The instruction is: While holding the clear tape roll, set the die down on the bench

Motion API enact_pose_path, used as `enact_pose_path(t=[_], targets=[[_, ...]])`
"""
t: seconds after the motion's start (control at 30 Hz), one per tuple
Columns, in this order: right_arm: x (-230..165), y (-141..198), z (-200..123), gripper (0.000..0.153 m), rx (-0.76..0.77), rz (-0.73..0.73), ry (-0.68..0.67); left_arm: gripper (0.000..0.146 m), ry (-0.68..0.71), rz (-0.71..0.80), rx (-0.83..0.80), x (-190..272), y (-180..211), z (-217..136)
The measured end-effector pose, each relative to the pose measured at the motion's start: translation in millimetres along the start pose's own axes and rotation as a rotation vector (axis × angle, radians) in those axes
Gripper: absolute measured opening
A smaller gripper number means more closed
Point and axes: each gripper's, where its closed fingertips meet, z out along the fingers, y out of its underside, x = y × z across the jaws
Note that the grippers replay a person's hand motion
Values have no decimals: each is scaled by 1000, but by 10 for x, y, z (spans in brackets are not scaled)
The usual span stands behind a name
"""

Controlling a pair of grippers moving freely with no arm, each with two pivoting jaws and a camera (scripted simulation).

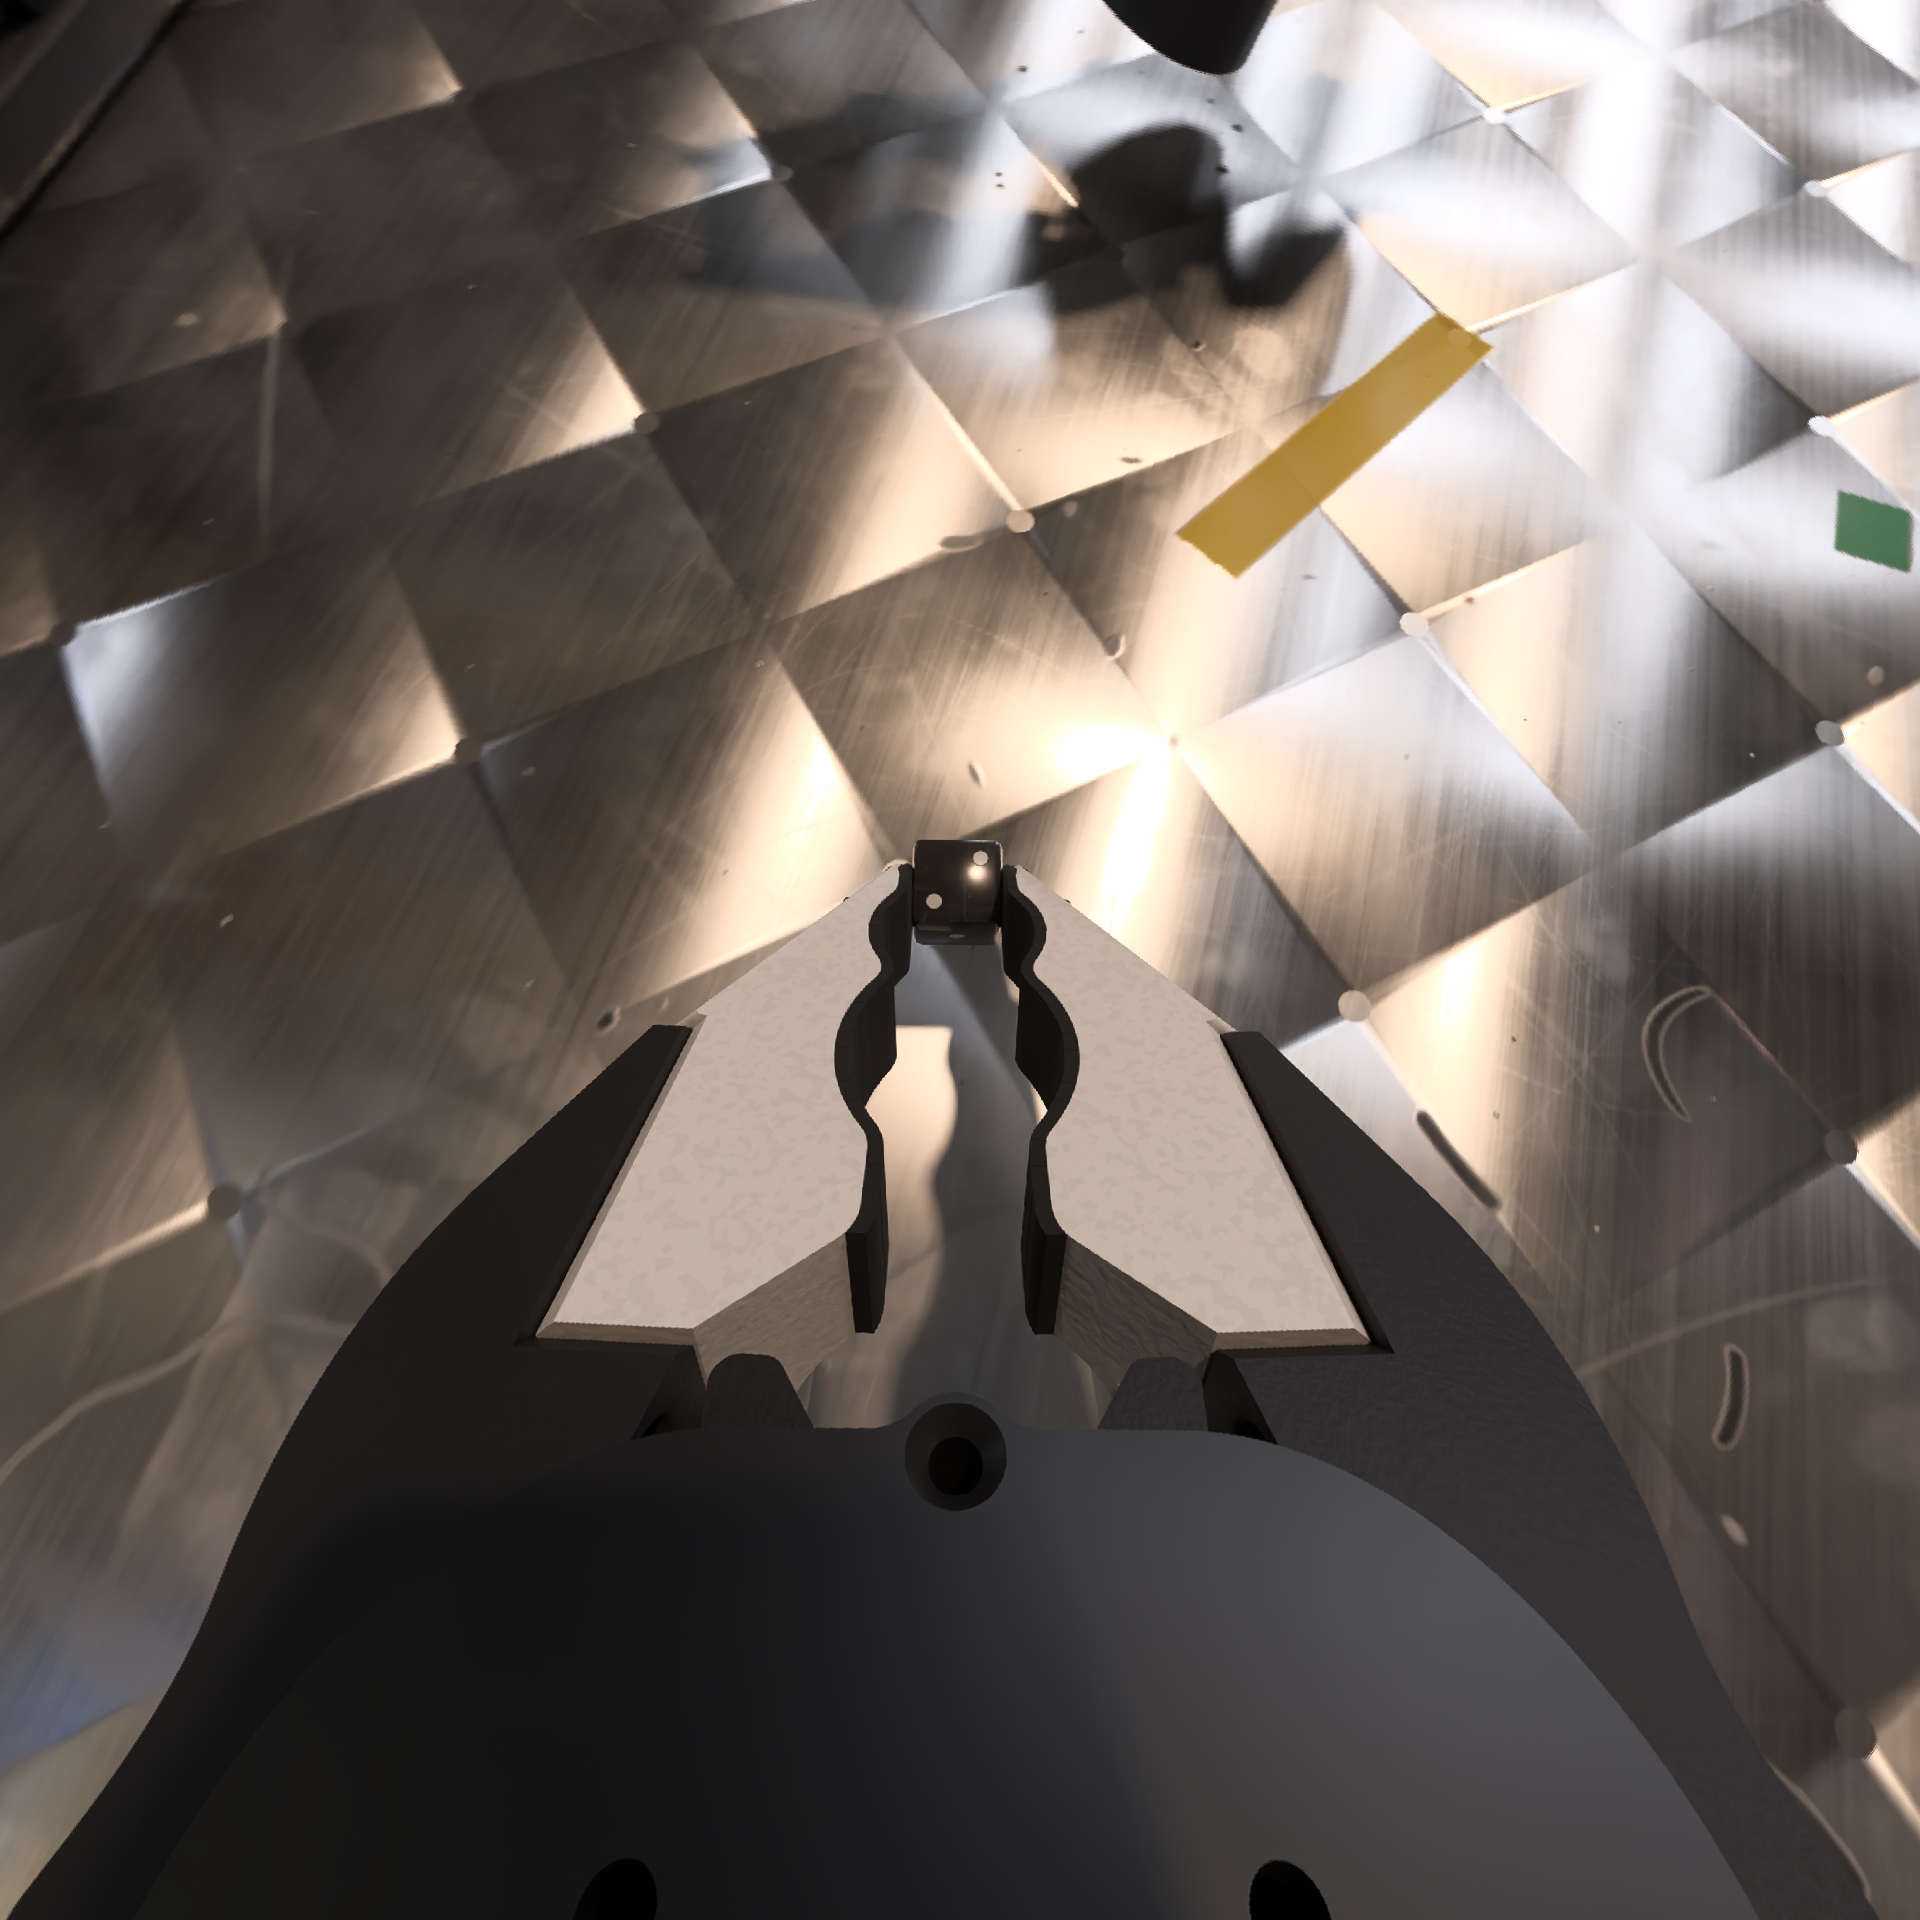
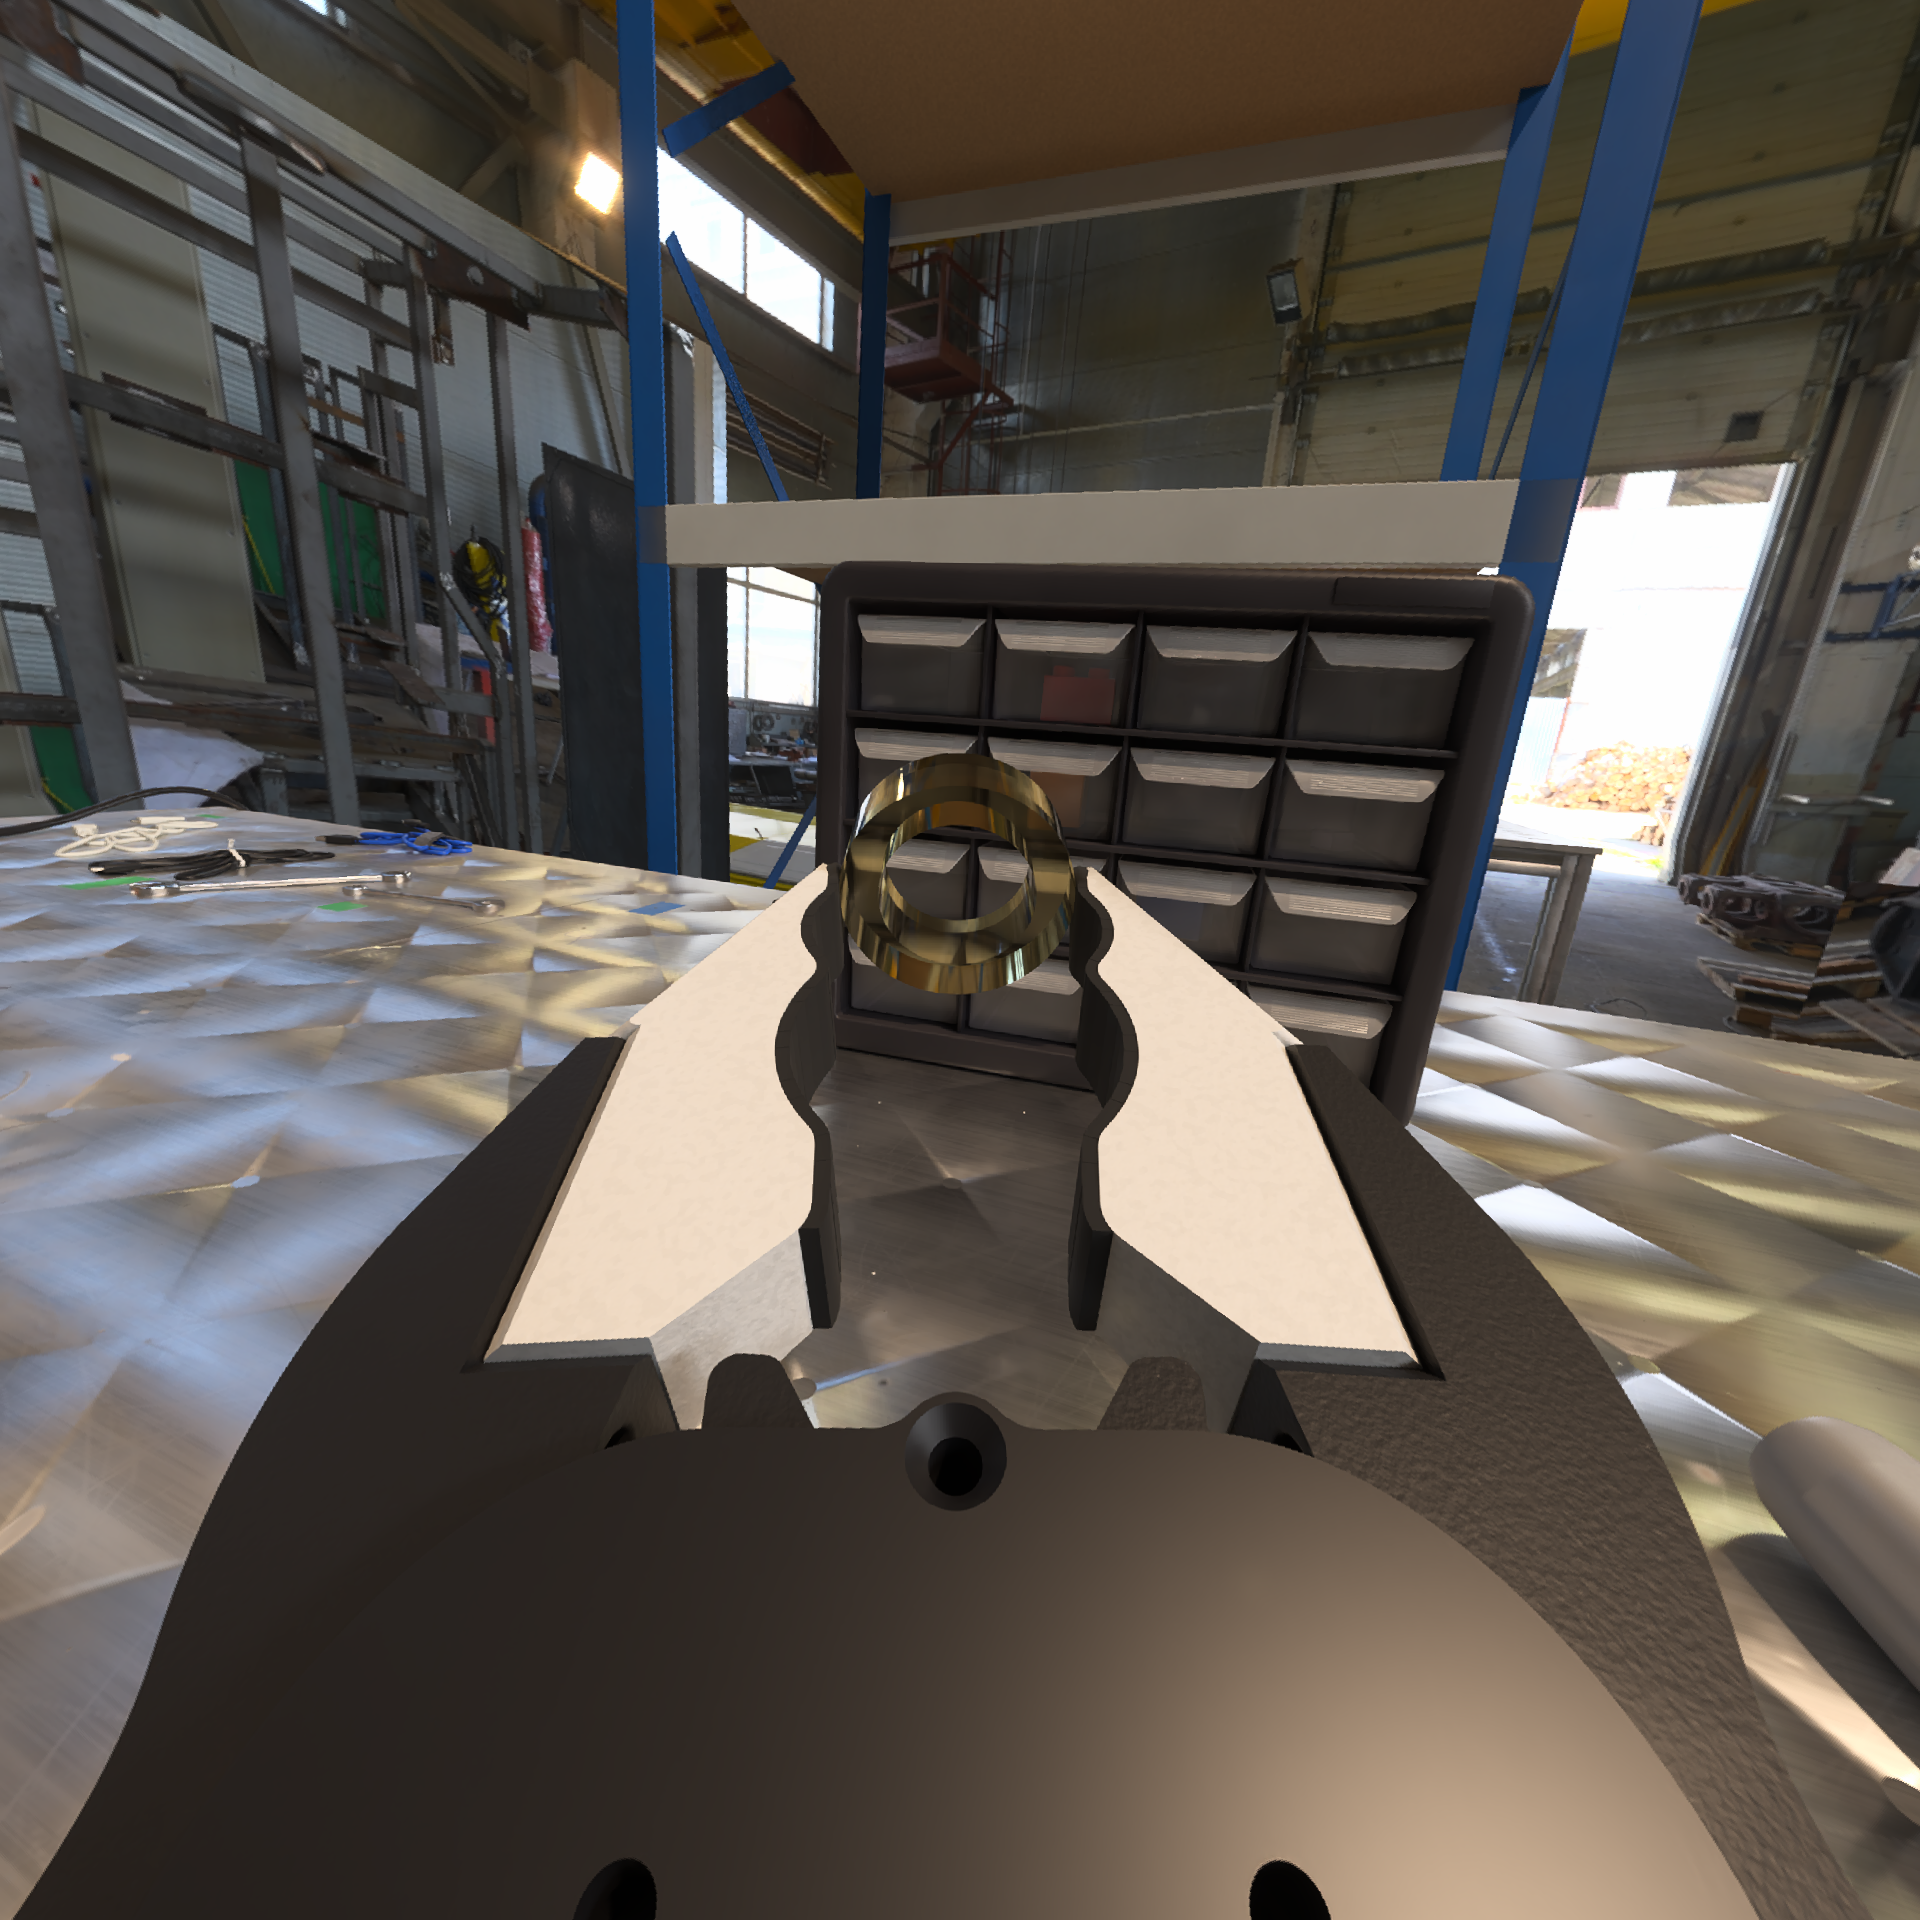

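Observation:
In the left wrist view my left gripper is shut on a small black die with white pips, pinched at the fingertips above the shiny patterned metal bench. I cannot tell whether the die touches the bench. In the right wrist view my right gripper is shut on the clear tape roll, a see-through yellowish ring held on edge between the fingertips, well above the bench.
A dark drawer cabinet stands close ahead of the right gripper under a blue-framed shelf. Wrenches, black cable and a blue item lie far left. A grey cylinder lies at the right. A yellow tape strip and green patch mark the bench.

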Motion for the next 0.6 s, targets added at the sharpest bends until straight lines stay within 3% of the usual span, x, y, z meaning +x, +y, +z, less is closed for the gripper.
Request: enact_pose_path(t=[0.2,0.6], targets=[[-2,0,0,43,0,-1,-1,16,84,13,-47,86,14,205],[4,1,2,43,0,3,1,19,125,-2,-49,59,119,77]])
